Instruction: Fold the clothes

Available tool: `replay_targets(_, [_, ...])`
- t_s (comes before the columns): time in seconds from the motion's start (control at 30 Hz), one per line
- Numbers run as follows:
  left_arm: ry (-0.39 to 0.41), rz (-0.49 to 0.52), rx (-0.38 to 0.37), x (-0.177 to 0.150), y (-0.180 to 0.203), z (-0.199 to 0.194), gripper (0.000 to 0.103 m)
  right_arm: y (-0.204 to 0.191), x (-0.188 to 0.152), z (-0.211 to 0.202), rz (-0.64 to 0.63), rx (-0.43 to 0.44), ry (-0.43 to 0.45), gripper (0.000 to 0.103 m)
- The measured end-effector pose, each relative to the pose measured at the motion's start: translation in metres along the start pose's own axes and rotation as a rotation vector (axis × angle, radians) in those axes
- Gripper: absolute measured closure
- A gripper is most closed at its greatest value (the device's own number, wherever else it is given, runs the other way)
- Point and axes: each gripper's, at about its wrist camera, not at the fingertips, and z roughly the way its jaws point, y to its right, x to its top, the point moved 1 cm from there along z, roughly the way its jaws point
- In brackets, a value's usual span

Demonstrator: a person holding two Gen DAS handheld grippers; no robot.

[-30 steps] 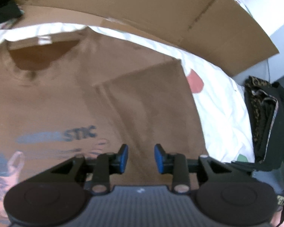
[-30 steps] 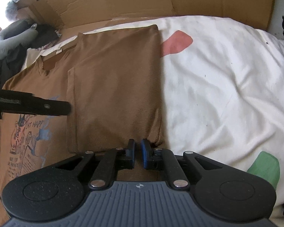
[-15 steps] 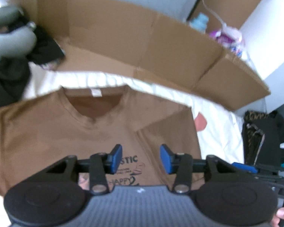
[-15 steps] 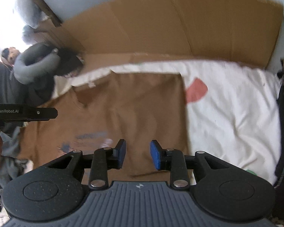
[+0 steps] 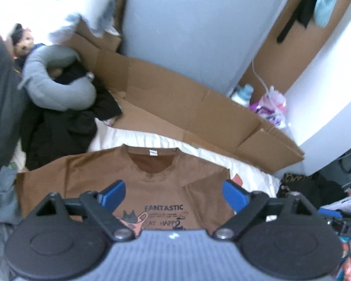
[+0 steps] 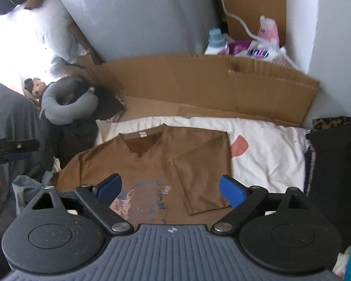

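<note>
A brown T-shirt (image 5: 93,175) (image 6: 149,168) with a cat print and the word FANTASTIC lies flat on a white sheet (image 6: 269,154), collar toward the cardboard. Its right side (image 6: 203,175) is folded in over the body; the left sleeve lies spread out. My left gripper (image 5: 174,194) hangs high above the shirt, jaws opening wide, nothing between the blue pads. My right gripper (image 6: 170,189) is likewise high above it, jaws opening, nothing held. Part of the left gripper (image 6: 11,148) shows at the left edge of the right wrist view.
Flattened cardboard (image 6: 199,89) stands along the far edge of the sheet. A grey neck pillow (image 6: 67,107) and dark clothes (image 5: 58,128) lie at the far left. A leopard-print and black pile (image 6: 334,145) sits on the right. Bottles and bags (image 6: 245,44) stand behind the cardboard.
Both grippers let go of the shirt's folded-in side, rose well above it and opened from nearly shut to wide. The whole shirt and the room behind have come into view.
</note>
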Motion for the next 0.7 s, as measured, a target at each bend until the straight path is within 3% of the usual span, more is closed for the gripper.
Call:
replay_targets(0.1, [0.028, -0.004, 0.016, -0.006, -0.008, -0.039, 0.004, -0.018, -0.003, -0.035, 0.0, 0.009, 0.034, 0.001])
replay_targets(0.33, [0.068, -0.059, 0.019, -0.035, -0.039, -0.106, 0.002, -0.047, -0.023, -0.105, 0.003, 0.029, 0.074, 0.001])
replay_targets(0.53, [0.092, -0.086, 0.008, -0.062, -0.063, -0.138, 0.002, -0.061, -0.04, -0.16, 0.002, -0.01, 0.12, 0.001])
replay_targets(0.7, [0.108, -0.089, 0.048, -0.08, -0.077, -0.152, 0.002, -0.062, -0.042, -0.18, 0.036, 0.017, 0.147, 0.001])
